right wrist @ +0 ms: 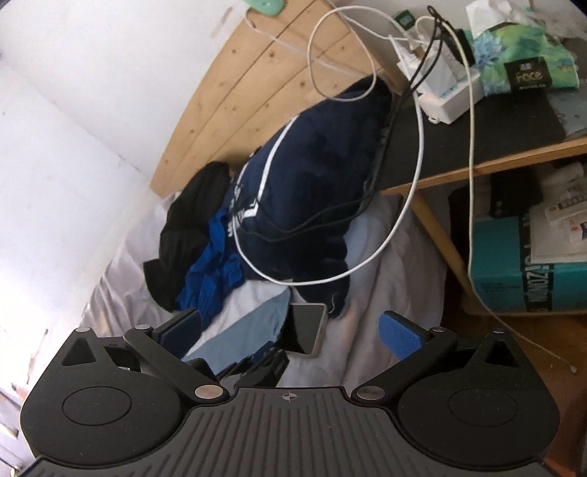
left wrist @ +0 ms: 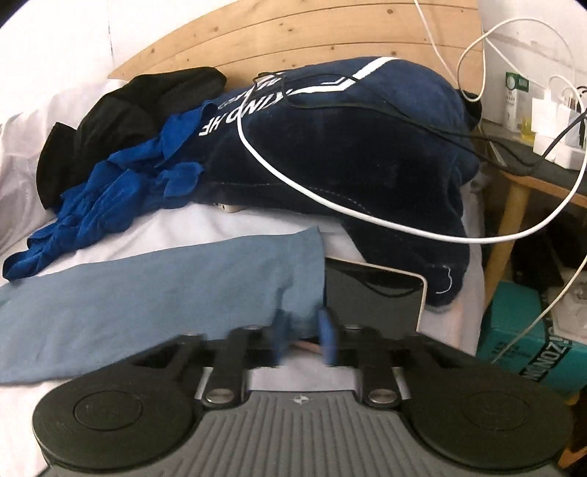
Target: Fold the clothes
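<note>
Cloth, pale blue, lies flat on the bed beside a phone; left gripper pinches its corner for folding; right gripper hangs wide, holding nothing.

— What sort of place is this?
— A home bedroom; a white-sheeted bed against a pine-plank headboard; loose clothes heaped on it; a wooden bedside table cluttered with white chargers and cables.
</note>
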Demonstrator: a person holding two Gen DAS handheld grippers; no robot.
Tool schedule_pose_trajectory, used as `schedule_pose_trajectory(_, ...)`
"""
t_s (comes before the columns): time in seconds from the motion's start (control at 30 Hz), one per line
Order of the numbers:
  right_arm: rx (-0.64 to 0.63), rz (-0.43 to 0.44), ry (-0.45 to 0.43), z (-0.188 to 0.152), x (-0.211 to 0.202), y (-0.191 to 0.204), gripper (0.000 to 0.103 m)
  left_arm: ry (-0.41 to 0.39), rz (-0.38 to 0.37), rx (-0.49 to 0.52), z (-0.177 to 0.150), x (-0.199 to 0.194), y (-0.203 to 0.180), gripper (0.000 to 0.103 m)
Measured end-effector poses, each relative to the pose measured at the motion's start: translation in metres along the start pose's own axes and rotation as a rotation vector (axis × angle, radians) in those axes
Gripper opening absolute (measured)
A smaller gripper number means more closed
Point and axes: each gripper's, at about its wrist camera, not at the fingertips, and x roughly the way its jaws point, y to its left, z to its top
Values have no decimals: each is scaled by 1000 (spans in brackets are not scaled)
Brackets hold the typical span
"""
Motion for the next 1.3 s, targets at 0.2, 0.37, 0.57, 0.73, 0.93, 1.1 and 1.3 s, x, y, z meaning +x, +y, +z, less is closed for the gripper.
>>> schedule_pose_trajectory(0.2,33,12,64,-2,8,-5,103,-76,-61,-133,1,-23,26,14)
schedule_pose_trajectory(0.37,150,51,172,-20,28,-7,103,-99,-117,-222,3,-42,52,14)
schedule_pose_trajectory(0.57,414,88,337,-32,99,10,103,-122,-148,-248,2,-55,73,14)
schedule_pose_trajectory(0.73,486,157,336,-49,175,26,103,-133,-174,-275,-4,-58,85,14)
schedule_pose_trajectory(0.93,538,166,363,-82,227,33,62,-153,-199,-297,-14,-62,98,14)
schedule_pose_trajectory(1.1,519,133,292,-92,241,39,48,-152,-201,-315,-26,-62,107,14)
schedule_pose_trajectory(1.3,319,109,265,-87,245,63,3,-161,-210,-364,-37,-66,117,14)
